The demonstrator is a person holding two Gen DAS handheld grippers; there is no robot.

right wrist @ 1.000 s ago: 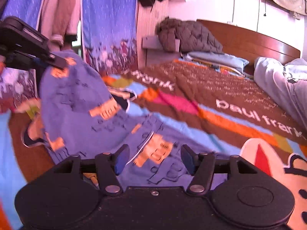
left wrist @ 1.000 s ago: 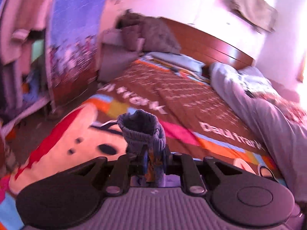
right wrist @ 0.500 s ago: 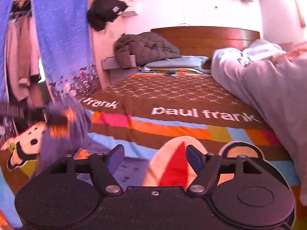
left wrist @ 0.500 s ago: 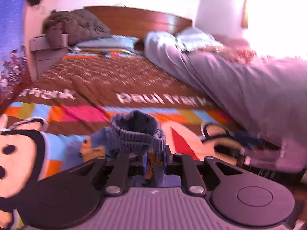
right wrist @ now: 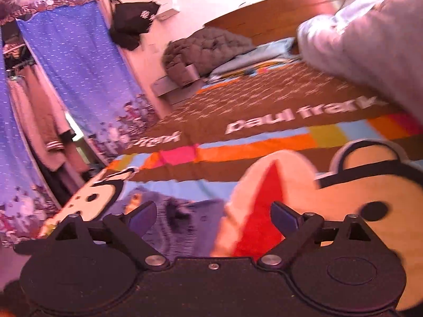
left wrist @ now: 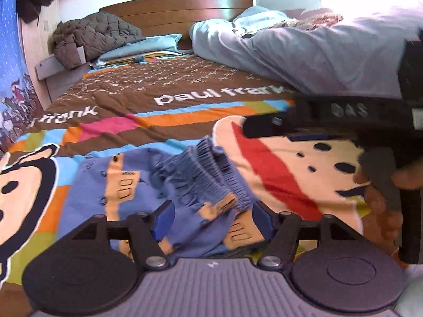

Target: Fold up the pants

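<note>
The blue pants (left wrist: 137, 185) with orange patches lie bunched on the cartoon bedspread (left wrist: 185, 100). Their ribbed cuff (left wrist: 211, 174) rests between the spread fingers of my left gripper (left wrist: 212, 219), which is open and not clamping it. My right gripper (right wrist: 212, 218) is open and empty, just above the bedspread, with a blurred part of the pants (right wrist: 182, 219) under its left finger. The right tool and the hand holding it also show at the right of the left wrist view (left wrist: 343, 121).
A grey duvet (left wrist: 304, 52) is heaped along the right side of the bed. A brown quilted jacket (left wrist: 92, 37) and pillows lie by the wooden headboard (left wrist: 185, 8). A blue curtain (right wrist: 79, 79) and hanging clothes stand left of the bed.
My left gripper has opened and let the cuff drop onto the bed. The right gripper has swung right and tilted; it stays open.
</note>
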